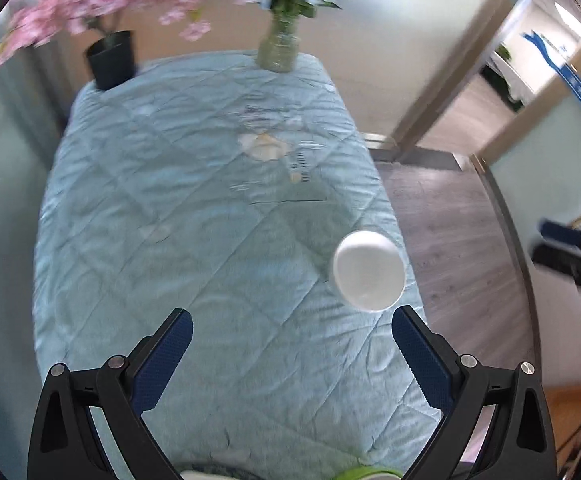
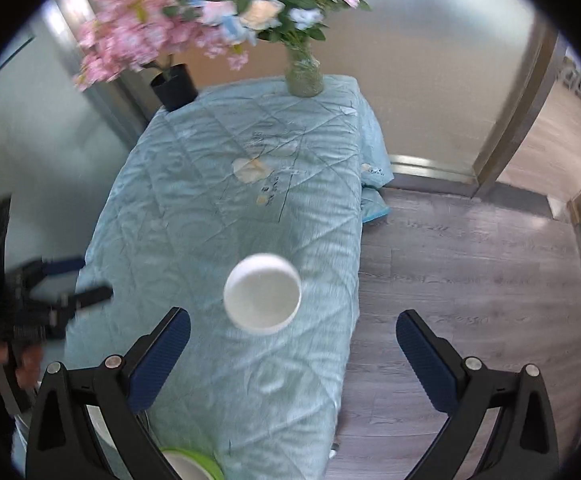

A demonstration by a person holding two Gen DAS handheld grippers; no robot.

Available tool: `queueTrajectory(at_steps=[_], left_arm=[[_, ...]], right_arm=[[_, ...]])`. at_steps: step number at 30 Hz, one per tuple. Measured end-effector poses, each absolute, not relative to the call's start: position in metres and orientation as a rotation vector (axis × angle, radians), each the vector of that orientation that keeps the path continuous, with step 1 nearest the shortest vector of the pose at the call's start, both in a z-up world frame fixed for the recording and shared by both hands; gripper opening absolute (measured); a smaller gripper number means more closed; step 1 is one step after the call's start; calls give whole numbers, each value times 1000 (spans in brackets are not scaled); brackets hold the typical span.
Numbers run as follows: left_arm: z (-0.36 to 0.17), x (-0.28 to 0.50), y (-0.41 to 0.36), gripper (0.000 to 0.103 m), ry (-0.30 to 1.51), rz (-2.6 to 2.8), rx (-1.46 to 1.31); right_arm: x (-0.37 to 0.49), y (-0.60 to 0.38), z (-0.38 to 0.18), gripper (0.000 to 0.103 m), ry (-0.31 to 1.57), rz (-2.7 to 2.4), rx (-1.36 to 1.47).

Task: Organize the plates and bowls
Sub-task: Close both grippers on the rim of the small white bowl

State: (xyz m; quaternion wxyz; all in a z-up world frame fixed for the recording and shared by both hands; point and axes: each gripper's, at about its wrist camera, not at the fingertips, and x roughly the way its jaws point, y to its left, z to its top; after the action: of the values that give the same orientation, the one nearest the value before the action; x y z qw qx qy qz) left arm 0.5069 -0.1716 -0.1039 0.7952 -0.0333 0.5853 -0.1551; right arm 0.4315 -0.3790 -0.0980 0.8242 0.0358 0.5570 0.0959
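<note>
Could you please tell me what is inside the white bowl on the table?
The white bowl looks empty: only its plain white inside shows, in both views. It stands on the blue quilted cloth; whatever lies under the bowl is hidden.

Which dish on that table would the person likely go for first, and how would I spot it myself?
Probably this one. Find the table under the pale blue quilted cover, with flowers at its far end. Toward its near right edge sits a small white bowl, alone on the cloth; the green-rimmed dish lies nearer, at the table's front.

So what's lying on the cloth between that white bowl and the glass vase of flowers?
Nothing: between the white bowl and the glass vase there is only the blue quilted cloth with its printed picture, clearest in the right wrist view.
</note>
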Motion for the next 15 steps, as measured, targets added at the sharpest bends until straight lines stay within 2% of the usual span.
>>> queueTrajectory(at_steps=[4, 5, 6, 8, 10, 15], left_arm=[[-132, 534, -196, 100, 1297, -386, -74], [-140, 539, -199, 100, 1303, -402, -84], [-150, 546, -203, 100, 1310, -425, -101], [-168, 555, -209, 100, 1325, -430, -128], [-187, 558, -210, 100, 1353, -429, -149], [-227, 563, -227, 91, 1427, -442, -64]], right_arm=[[468, -390, -142, 97, 1261, 178, 190], [474, -390, -154, 93, 1278, 170, 193], [478, -390, -167, 84, 1299, 162, 192], [484, -388, -195, 74, 1350, 162, 212], [485, -383, -216, 72, 1382, 184, 230], [487, -371, -245, 51, 1416, 196, 215]])
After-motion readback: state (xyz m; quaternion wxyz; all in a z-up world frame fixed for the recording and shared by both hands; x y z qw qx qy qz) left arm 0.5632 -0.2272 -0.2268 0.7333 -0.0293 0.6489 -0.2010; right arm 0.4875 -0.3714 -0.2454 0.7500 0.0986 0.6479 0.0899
